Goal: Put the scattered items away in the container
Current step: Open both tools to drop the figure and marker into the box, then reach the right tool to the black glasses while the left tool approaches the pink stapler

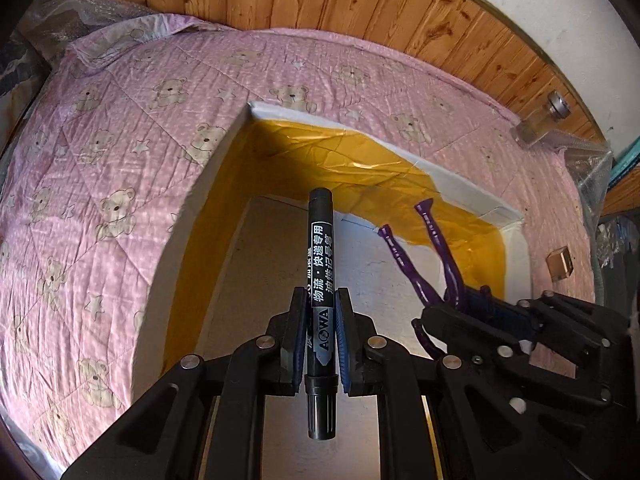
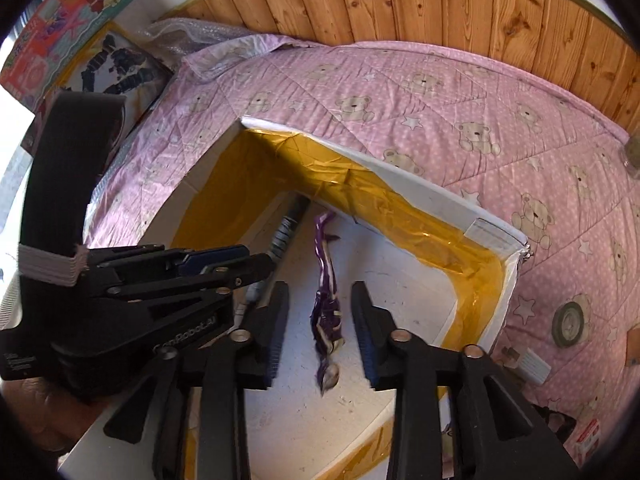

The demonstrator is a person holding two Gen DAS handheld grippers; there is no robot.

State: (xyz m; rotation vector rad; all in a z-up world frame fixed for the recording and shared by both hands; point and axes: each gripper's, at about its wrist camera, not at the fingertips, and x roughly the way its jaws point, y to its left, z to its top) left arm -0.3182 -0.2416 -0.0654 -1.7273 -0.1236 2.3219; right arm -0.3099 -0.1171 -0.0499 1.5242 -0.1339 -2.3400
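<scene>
A white box [image 1: 460, 188] lined with gold foil lies open on the pink quilt. My left gripper [image 1: 321, 296] is shut on a black marker [image 1: 320, 264], held upright over the box floor. To its right, my right gripper [image 1: 472, 312] hangs over the box with a purple doll [image 1: 436, 248] sticking out past its tips. In the right wrist view, the right gripper [image 2: 320, 288] is open and the doll [image 2: 326, 312] lies lengthwise in the gap, touching neither pad. The left gripper [image 2: 256, 262] and marker [image 2: 286, 232] reach in from the left over the box [image 2: 420, 184].
A pink bear-print quilt [image 1: 120, 160] surrounds the box, backed by a wood-panel wall. A glass jar [image 1: 540, 120] and a small brown block [image 1: 560, 264] lie on the right. A round item [image 2: 568, 324], a small white piece [image 2: 534, 362] and colourful boxes [image 2: 72, 12] also show.
</scene>
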